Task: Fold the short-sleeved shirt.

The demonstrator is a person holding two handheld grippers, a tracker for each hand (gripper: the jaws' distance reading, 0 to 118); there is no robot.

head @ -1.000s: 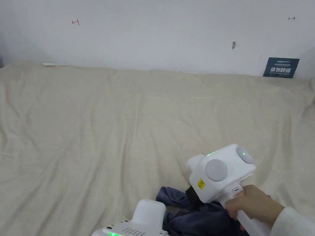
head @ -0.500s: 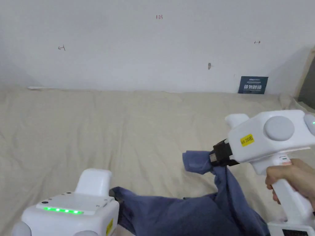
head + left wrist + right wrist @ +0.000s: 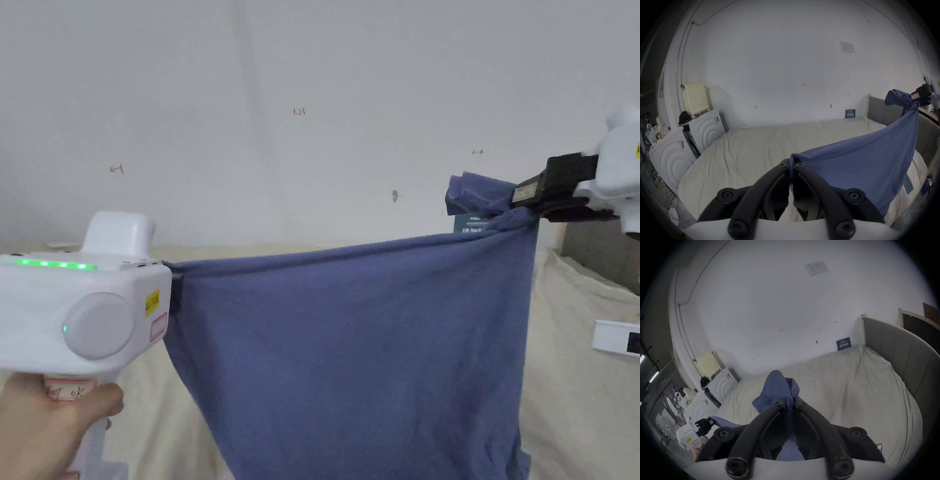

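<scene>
We hold the blue short-sleeved cotton shirt (image 3: 350, 350) stretched in the air between our two white handheld grippers, above the wide bed covered with a rumpled cream sheet (image 3: 753, 151). The left gripper (image 3: 174, 290) sits low on the left, our hand (image 3: 44, 419) wrapped round its handle, and its black fingers (image 3: 782, 168) are pressed together on one corner of the shirt's upper edge. The right gripper (image 3: 531, 194) is higher and on the right, and its black fingers (image 3: 779, 404) are clamped on a bunched part of the fabric, with a crumpled lump of cloth sticking out past their tips toward the far wall. From that pinch the upper edge runs taut and slants down to the left gripper, and the rest of the shirt hangs below it as a broad sheet whose lower end runs out of the head view. Behind the shirt stands a plain white wall (image 3: 312, 75) with a small dark sign (image 3: 843, 344) leaning at its foot on the far right. A grey padded headboard (image 3: 899, 353) closes the bed on the right, and white cabinets with ring-shaped reliefs (image 3: 705, 128) stand to the left of the bed.
</scene>
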